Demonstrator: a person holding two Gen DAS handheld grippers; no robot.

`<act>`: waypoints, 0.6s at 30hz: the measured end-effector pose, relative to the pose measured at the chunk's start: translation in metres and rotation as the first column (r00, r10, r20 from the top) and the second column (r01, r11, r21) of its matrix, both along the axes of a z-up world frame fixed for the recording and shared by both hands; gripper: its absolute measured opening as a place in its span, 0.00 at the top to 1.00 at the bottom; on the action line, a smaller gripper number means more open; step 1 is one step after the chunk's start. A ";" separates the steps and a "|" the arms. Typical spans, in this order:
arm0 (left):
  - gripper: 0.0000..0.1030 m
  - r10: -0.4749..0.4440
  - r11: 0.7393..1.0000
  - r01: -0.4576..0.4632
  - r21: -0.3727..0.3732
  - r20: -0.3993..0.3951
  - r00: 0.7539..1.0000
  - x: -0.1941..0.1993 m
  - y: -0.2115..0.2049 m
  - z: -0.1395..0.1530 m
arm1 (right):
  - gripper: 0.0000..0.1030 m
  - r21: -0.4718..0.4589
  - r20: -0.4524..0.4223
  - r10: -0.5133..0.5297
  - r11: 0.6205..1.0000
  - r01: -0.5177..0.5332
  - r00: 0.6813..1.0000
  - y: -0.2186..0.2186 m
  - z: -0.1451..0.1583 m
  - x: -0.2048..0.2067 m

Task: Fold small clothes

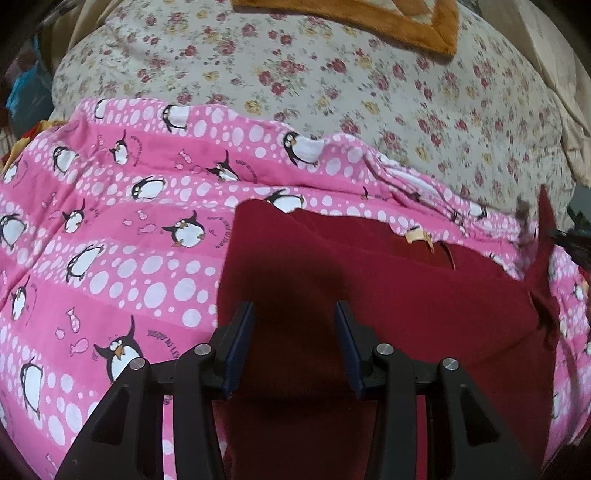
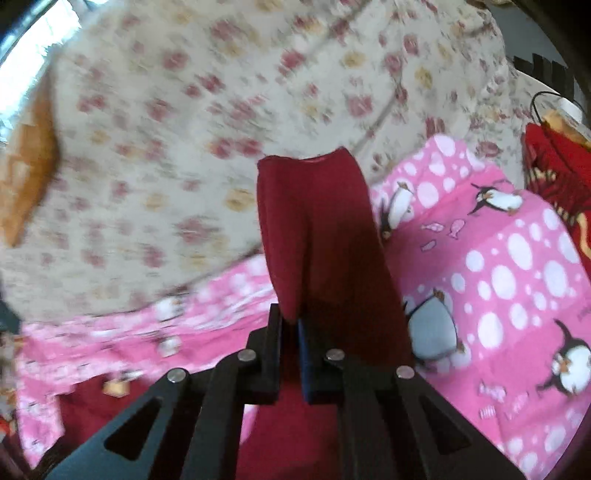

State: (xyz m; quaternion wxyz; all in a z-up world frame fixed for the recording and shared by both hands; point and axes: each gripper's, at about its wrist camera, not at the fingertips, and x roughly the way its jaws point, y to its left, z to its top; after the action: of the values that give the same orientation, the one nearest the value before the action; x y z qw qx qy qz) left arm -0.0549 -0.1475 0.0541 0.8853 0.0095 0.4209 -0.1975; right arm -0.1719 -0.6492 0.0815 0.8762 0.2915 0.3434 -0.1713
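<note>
mid-fold – right gripper [image 2: 290, 321] clamped on red garment [image 1: 369, 280] sleeve, lifted over pink blanket [image 1: 110, 240]. left gripper [image 1: 294, 314] fingers apart above garment. next – lay sleeve across body.

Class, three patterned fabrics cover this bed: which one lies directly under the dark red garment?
The pink penguin-print blanket. The dark red garment rests on it, while the floral sheet and the orange-bordered cloth lie farther back, untouched by the garment.
</note>
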 end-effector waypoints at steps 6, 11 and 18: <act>0.78 0.041 0.997 -0.041 -0.065 0.002 0.999 0.003 0.016 0.008 | 0.92 -0.016 0.087 0.264 0.965 -0.263 0.961 0.083 0.052 -0.017; 0.78 0.054 0.984 -0.057 -0.169 -0.026 0.998 0.007 0.032 0.013 | 0.93 0.010 0.071 0.508 0.860 -0.510 0.858 0.179 0.045 0.001; 0.78 0.022 0.965 -0.043 -0.260 -0.083 0.996 0.013 0.039 0.013 | 0.85 0.050 -0.143 0.629 0.775 -0.629 0.764 0.289 -0.048 0.039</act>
State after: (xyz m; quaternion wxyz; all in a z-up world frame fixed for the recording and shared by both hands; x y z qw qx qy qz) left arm -0.0423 -0.1083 0.0675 0.8645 -0.1220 0.4260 -0.2372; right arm -0.1334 -0.3601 0.0336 0.8543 0.1455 0.4866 0.1105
